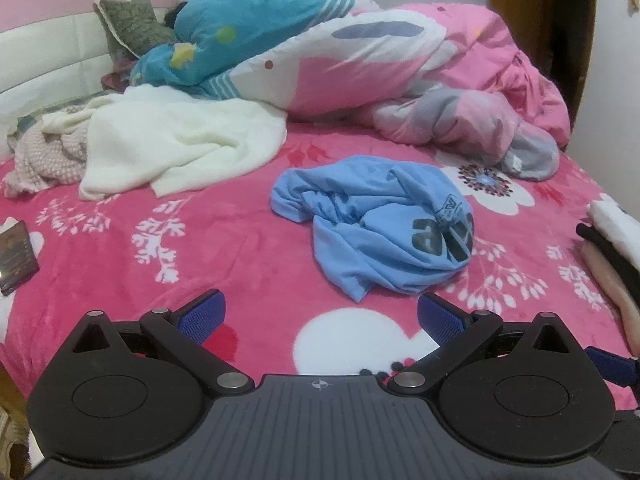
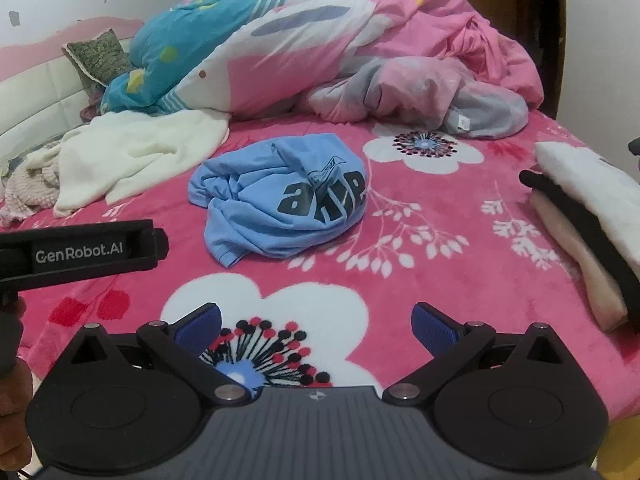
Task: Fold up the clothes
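I have the crumpled light-blue cotton T-shirt with dark printed letters [image 1: 372, 224] lying in a loose heap on the pink floral fleece bedspread [image 1: 224, 256], ahead of both tools and touched by neither; bunched like that, with its hem and sleeves tucked out of sight, it is not folded. My left claw [image 1: 320, 316] hangs low over the bedspread with its blue pads spread wide and nothing between them, the shirt at about 1 o'clock from it. My right claw [image 2: 316, 324] is likewise parted and empty, the shirt at about 11 o'clock, so the two flank the heap, which I judge suits taking it from both sides. The right view gives me what the left barely catches: a neat stack of folded cream, black and white garments [image 2: 588, 232] at 3 o'clock near the bed's edge, perhaps the place for finished pieces, and the side of my left tool at 9 o'clock. Only the left view shows a small dark booklet [image 1: 16, 256] at 9 o'clock. Both show the rumpled white fleece blanket [image 1: 168, 148] at 10 o'clock.
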A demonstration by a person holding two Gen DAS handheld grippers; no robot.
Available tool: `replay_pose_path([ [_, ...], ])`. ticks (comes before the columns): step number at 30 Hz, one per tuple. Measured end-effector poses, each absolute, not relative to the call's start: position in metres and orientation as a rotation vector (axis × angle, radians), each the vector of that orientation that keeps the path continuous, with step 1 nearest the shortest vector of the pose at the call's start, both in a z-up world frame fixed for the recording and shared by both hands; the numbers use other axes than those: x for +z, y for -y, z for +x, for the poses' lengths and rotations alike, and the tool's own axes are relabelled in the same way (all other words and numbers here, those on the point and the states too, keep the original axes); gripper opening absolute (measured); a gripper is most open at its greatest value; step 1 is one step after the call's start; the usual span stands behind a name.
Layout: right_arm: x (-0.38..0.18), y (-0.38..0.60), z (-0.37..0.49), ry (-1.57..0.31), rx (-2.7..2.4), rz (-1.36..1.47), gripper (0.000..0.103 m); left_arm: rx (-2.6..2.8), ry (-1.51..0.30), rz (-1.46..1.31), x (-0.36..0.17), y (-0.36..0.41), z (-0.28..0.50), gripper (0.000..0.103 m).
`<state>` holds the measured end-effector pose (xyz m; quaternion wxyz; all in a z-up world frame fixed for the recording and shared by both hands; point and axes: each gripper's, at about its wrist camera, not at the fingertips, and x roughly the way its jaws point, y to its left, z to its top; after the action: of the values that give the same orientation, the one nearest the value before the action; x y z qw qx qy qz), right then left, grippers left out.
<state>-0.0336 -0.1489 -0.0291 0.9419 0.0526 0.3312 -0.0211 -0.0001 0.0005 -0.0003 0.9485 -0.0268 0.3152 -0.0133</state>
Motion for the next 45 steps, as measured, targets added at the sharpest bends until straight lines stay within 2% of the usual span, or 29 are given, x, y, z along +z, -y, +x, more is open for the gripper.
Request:
replay_pose_path([
  [23,-0.025,0.141,-0.037,-0.667,-0.138,0.113,0.103,0.009,-0.653,-0.089,-0.02,-0.041,-0.01,0.103],
  [45,-0.025,0.146,-0.036,-0.675,-0.161,0.141,0.103,-0.042,-0.68,-0.105,-0.016,-0.036,-0.016,0.103],
])
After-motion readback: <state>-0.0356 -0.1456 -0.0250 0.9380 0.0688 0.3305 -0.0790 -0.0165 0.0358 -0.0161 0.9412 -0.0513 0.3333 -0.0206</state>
